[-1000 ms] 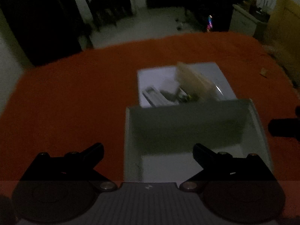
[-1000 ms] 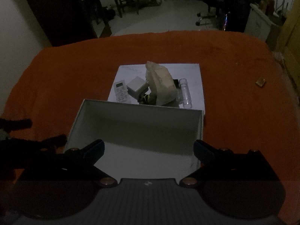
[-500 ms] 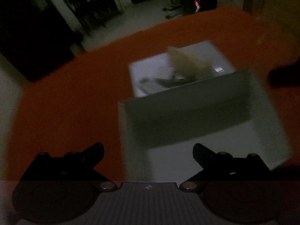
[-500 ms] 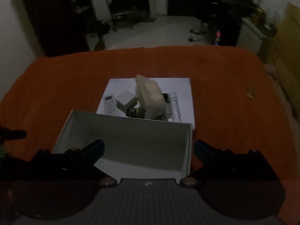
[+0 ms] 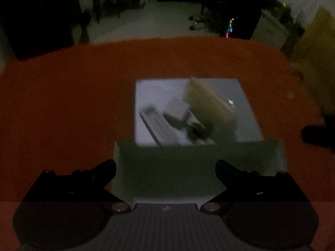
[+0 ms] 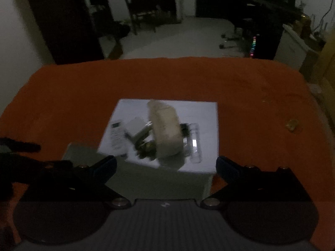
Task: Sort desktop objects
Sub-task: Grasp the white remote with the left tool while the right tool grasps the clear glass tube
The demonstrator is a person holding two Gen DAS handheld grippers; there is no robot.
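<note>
A white sheet lies mid-table on the orange cloth, carrying a pile of objects. A tall beige bag stands in the middle. Left of it lie a white remote and a small white box; right of it, a clear tube. The left wrist view shows the same sheet, bag and remote. An open white box sits just in front of both grippers. My left gripper and right gripper are both open and hold nothing.
A small brown item lies on the orange cloth at the right. The other gripper shows as a dark shape at the right edge and left edge. Chairs and dim furniture stand beyond the table.
Both grippers pulled back and tilted up, so the white box now sits lower in each view and more of the room shows. Nothing was picked up.
</note>
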